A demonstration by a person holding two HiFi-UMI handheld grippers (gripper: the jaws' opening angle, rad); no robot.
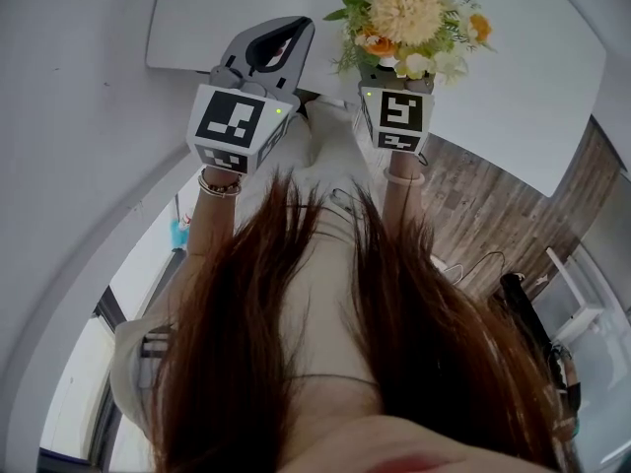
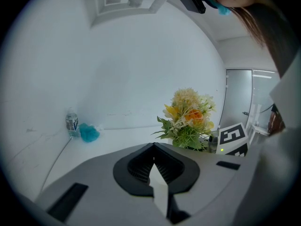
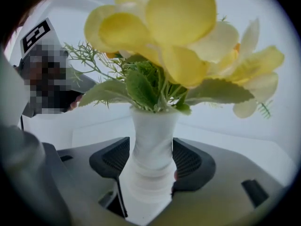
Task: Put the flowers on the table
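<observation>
— Where are the flowers [image 3: 174, 36]?
— In a white vase [image 3: 153, 135], gripped by the right tool [image 3: 150, 159]. Its jaws press the vase's body from both sides, and the yellow and orange blooms stand out beyond them, in front of the white table [image 1: 532, 97]. I can't tell whether the vase touches it.
— And the left tool [image 2: 154, 166]?
— Jaws together, nothing between them. It's just beside the right one.
— Anything else?
— A bottle [image 2: 71, 123] and a blue thing [image 2: 89, 133] side by side at the white wall, well apart from the flowers.
</observation>
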